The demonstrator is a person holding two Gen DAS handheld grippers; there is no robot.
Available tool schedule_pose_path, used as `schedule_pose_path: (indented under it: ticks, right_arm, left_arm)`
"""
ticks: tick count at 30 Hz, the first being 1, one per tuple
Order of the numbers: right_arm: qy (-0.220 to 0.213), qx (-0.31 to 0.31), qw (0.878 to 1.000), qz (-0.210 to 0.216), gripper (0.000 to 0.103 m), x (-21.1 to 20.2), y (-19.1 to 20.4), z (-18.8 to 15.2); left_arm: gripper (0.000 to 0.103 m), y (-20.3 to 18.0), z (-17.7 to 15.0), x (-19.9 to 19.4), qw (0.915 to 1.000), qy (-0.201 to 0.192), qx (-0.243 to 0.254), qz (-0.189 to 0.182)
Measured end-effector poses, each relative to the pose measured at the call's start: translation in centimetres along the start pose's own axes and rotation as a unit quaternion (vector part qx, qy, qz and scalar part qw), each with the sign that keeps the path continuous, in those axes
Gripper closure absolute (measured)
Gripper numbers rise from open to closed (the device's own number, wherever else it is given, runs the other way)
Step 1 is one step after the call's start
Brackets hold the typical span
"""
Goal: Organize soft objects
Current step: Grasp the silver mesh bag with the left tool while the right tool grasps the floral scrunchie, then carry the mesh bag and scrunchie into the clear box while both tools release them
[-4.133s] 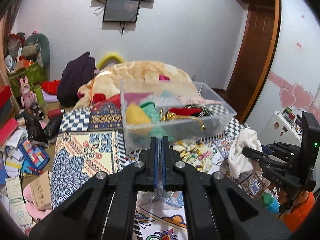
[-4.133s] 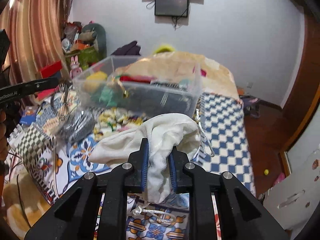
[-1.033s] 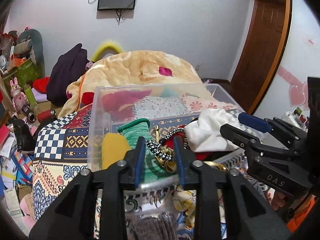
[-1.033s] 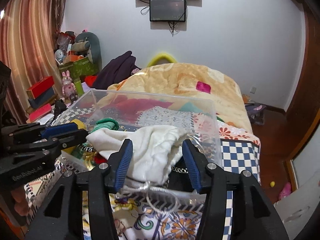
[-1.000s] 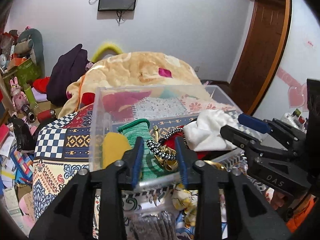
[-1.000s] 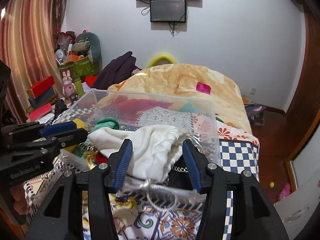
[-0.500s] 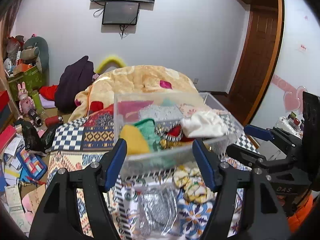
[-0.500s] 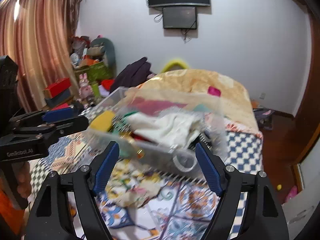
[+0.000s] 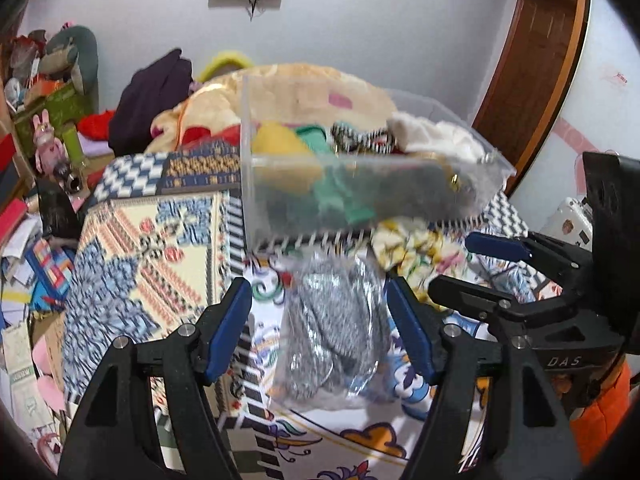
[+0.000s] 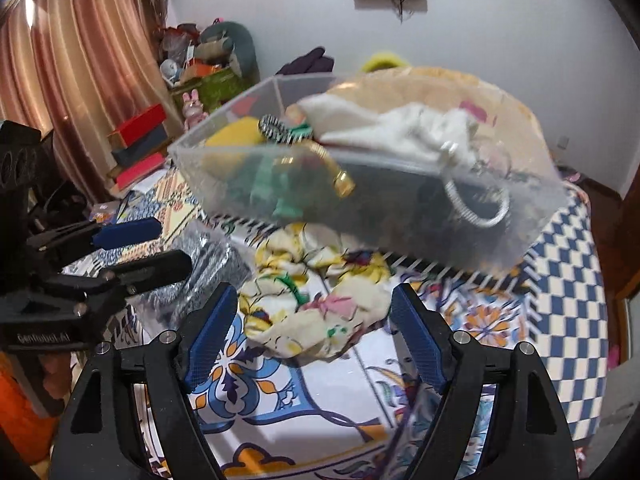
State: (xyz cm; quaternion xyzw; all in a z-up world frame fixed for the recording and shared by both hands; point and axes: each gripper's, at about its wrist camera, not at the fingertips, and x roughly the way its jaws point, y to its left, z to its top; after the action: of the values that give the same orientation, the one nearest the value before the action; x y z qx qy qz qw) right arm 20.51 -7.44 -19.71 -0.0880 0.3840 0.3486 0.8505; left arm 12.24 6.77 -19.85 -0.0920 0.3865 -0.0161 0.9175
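A clear plastic bin (image 9: 272, 208) stands on the bed and holds a white cloth (image 9: 436, 138), a yellow piece (image 9: 276, 144) and a green knit (image 9: 344, 200). My left gripper (image 9: 318, 332) is open, low over a clear bag of grey knitwear (image 9: 332, 328) that lies between its fingers, untouched. My right gripper (image 10: 314, 336) is open too, with a crumpled floral cloth (image 10: 316, 304) lying just ahead between its fingers. The white cloth (image 10: 400, 132) rests on top in the bin (image 10: 520, 216). Each view shows the other gripper at its side: the right gripper (image 9: 480, 268), the left gripper (image 10: 140, 250).
The bed wears a patterned cover (image 9: 152, 248) with a blue check part (image 10: 568, 280). An orange blanket (image 9: 312, 84) and dark clothes (image 9: 156, 96) lie behind the bin. Boxes and toys (image 10: 140, 140) crowd the left side by a curtain. A wooden door (image 9: 536, 52) is at the right.
Both grippers have opened wider and drawn back and down from the bin. The white cloth stays in the bin. The grey bag and the floral cloth now lie between the fingers.
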Motion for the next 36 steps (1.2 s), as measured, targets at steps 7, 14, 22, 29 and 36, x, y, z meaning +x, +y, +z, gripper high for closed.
schedule_pose_path:
  ticks: [7,14,22,29,36]
  right_arm:
    - [0.004,-0.02,1.0,-0.016,0.044,0.4,1.1,-0.6]
    - [-0.001,-0.021,0.999,-0.03,0.073,0.0,1.1,-1.3]
    - [-0.028,0.002,0.999,-0.027,0.082,-2.5,0.3,-1.9]
    - [-0.072,0.005,0.997,-0.031,0.082,-5.4,0.5,-1.1]
    - [-0.126,-0.002,0.991,-0.043,0.082,-8.6,0.9,0.1]
  left_arm:
    - [0.033,-0.5,-1.2,1.2,0.9998,0.015,-0.001,-0.015]
    - [0.047,-1.2,-1.6,1.8,0.9997,0.018,0.011,-0.016]
    - [0.069,-2.5,-2.0,0.1,0.9992,0.006,0.017,-0.036]
    - [0.07,-3.1,-0.6,-2.5,0.9988,-0.033,0.021,-0.029]
    - [0.07,-3.1,1.9,-5.5,0.9955,-0.089,0.024,-0.023]
